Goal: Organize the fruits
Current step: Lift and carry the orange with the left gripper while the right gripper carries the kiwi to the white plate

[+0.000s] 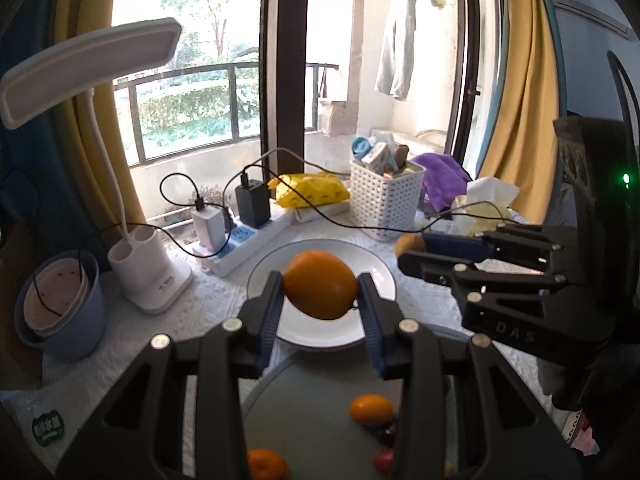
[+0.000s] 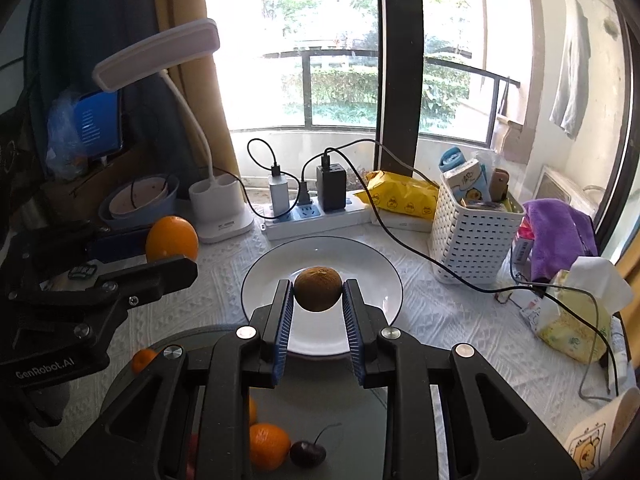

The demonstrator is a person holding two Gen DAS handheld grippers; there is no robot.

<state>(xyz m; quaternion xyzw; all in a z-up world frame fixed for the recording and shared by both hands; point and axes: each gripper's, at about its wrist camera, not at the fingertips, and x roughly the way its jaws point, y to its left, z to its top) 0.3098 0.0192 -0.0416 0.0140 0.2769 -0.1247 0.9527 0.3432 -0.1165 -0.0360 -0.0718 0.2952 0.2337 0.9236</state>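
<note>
While both fruits hang over the white plate point(image 1: 380, 276), the step in hand looks like a double set-down: an orange point(image 1: 320, 284) and a small brown fruit point(image 2: 318, 289), probably a kiwi though the backlight makes that hard to confirm, each carried from the grey tray point(image 2: 320, 408) below the hand-held grippers to the plate just ahead of them.

The left hand-held gripper point(image 1: 320, 300) is narrowed onto the orange, its blue pads pressing the fruit's two sides, with the fruit clear of the plate beneath it. The right hand-held gripper point(image 2: 318, 300) is pinched tight on the brown fruit, which sits at the very tips of its fingers, also above the plate. Seen from the left wrist, the right hand-held gripper point(image 1: 416, 250) reaches in from the right side, close to the plate's rim.

Doing this well would mean lowering each fruit until it rests on the plate before easing the grip, since both are round and would likely roll off the shallow rim if dropped. Placing them on opposite halves of the plate should keep the two tools from knocking together. A black cable point(image 2: 400, 236) trails across the worktop point(image 2: 440, 320) just beyond the right hand-held gripper and is best avoided.

More fruit waits on the tray: small oranges point(image 2: 269, 446) and a dark cherry point(image 2: 307, 453).
</note>
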